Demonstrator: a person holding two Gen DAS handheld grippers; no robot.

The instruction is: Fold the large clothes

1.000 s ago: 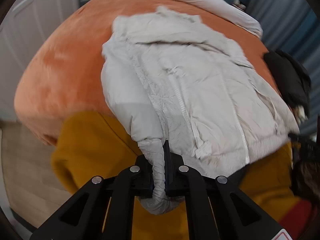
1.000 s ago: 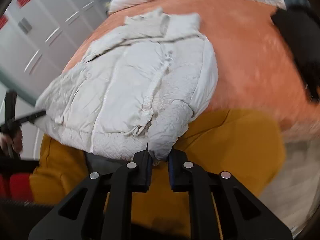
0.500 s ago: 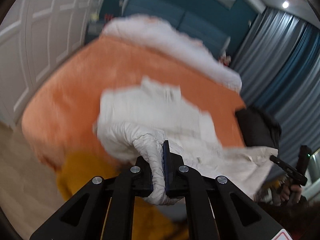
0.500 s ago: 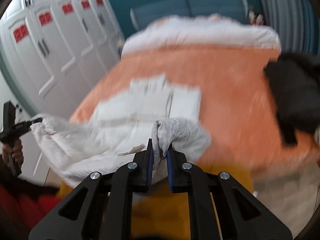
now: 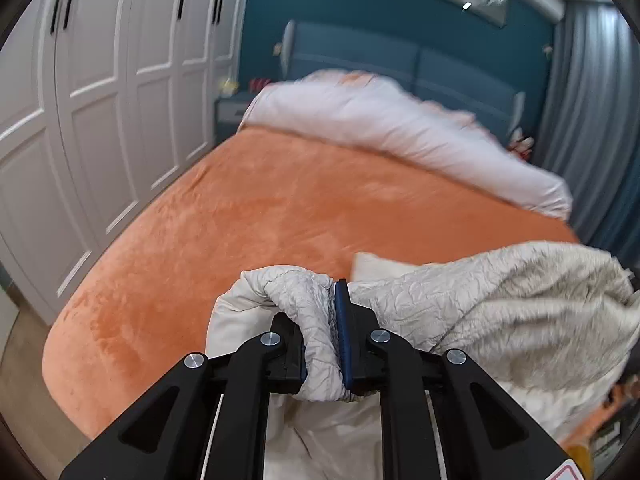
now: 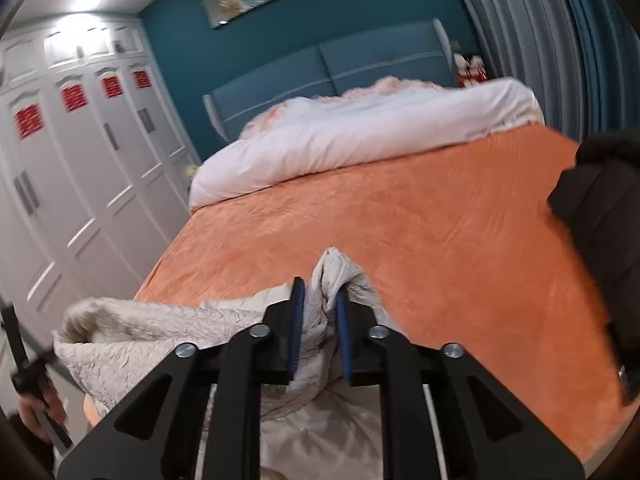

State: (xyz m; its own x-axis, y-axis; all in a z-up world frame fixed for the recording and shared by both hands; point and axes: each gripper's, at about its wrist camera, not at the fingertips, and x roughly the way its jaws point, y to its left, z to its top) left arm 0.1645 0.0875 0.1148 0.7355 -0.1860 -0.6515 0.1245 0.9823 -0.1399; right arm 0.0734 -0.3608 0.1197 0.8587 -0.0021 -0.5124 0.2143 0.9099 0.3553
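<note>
Bedding comes first: the orange plush bed cover [image 5: 260,216] lies ahead of both tools, and above its near edge hangs the crinkled off-white padded jacket [image 5: 500,304], long axis running sideways between left gripper [image 5: 326,340] and right gripper [image 6: 318,332], jaws of each clamped on its fabric.

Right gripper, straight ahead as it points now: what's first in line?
Beyond the cream quilted jacket that the right gripper clamps, probably the orange plush bedspread; depth is unclear.

jacket [image 5: 480,300]: crinkled matt cloth | blanket [image 5: 260,220]: plush orange | wardrobe [image 5: 100,80]: smooth white
</note>
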